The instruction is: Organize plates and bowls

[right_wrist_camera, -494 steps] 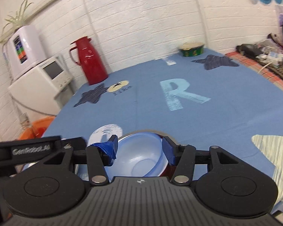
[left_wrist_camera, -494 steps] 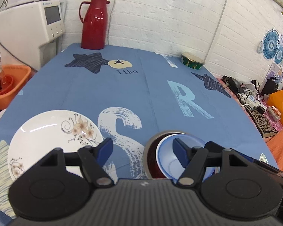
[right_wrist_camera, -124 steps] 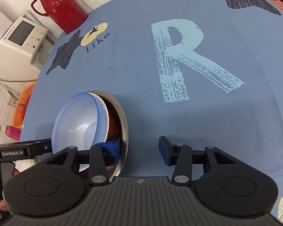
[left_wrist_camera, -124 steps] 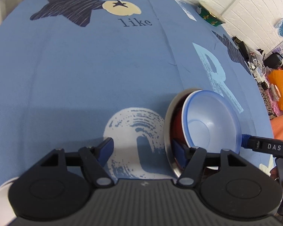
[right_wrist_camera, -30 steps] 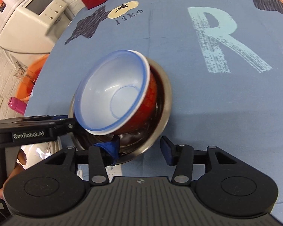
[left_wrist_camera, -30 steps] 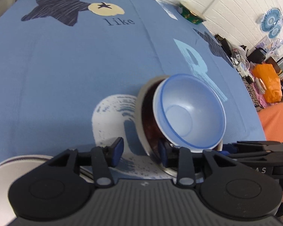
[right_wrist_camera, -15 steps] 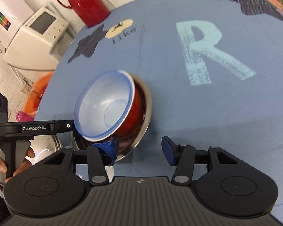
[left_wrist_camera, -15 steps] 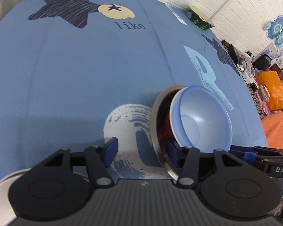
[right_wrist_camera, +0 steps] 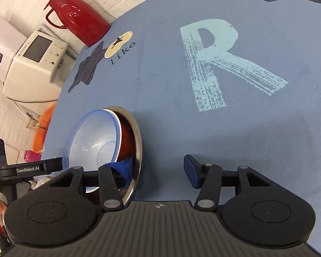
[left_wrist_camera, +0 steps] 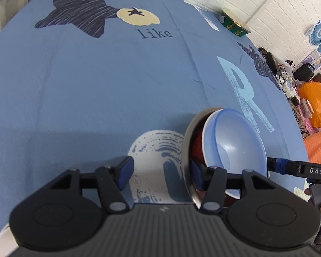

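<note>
Straddling the steel bowl (left_wrist_camera: 187,147) rim from both sides, the two grippers have the nested stack between them; the stack is a pale blue bowl (left_wrist_camera: 235,145) inside a red bowl (left_wrist_camera: 198,147) inside the steel one, sitting on the blue cloth of the worktop (left_wrist_camera: 96,85) just beside the white printed swirl.

Left gripper (left_wrist_camera: 159,172): jaws apart, one pad inside the steel rim, the other outside over the swirl; not clamped.
Right gripper (right_wrist_camera: 158,169): jaws apart, taped pad reaching inside the rim on the opposite side, other pad out over bare cloth; not clamped.

Change over the last second: the stack was tipped steeply and seemed raised between the tools; it now sits lower and closer to level, though the blue bowl leans in its nest; both sets of jaws have stayed wide throughout.

Judgement: bowls are already nested, so this part of the task looks nearly done; what is left here is to settle or shift the stack.

Periphery: white plate edge (left_wrist_camera: 1,238) at the lower left corner of the left view; red thermos (right_wrist_camera: 78,22) and green tin (left_wrist_camera: 235,23) at the far edge.
</note>
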`<state>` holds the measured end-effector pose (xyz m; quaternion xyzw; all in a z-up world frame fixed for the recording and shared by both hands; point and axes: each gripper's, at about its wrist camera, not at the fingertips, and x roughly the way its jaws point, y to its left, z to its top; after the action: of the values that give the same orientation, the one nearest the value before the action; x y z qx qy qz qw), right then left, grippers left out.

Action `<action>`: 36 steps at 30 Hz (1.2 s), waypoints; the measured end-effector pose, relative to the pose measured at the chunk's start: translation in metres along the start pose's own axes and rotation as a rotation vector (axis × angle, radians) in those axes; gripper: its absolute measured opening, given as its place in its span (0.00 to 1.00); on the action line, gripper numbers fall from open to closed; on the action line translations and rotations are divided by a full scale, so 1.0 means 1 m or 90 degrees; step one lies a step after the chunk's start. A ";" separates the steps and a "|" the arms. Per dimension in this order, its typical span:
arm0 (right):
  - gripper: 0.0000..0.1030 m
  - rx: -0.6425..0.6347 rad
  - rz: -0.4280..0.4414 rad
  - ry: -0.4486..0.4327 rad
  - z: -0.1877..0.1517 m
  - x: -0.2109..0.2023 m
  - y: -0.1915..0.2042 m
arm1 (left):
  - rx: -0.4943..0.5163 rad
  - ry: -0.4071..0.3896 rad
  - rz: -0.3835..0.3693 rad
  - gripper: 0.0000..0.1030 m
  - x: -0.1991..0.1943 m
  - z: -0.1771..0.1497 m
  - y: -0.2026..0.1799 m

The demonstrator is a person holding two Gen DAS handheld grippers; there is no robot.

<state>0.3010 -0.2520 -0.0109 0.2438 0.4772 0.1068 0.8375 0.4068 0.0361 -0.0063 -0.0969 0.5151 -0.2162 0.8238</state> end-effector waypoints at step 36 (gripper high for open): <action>0.00 -0.185 -0.021 0.057 0.013 0.004 0.041 | 0.010 -0.007 -0.037 0.00 -0.006 -0.013 -0.022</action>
<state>0.3168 -0.2188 0.0130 0.1071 0.4972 0.1718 0.8437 0.3870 0.0208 0.0012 -0.1068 0.5060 -0.2436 0.8205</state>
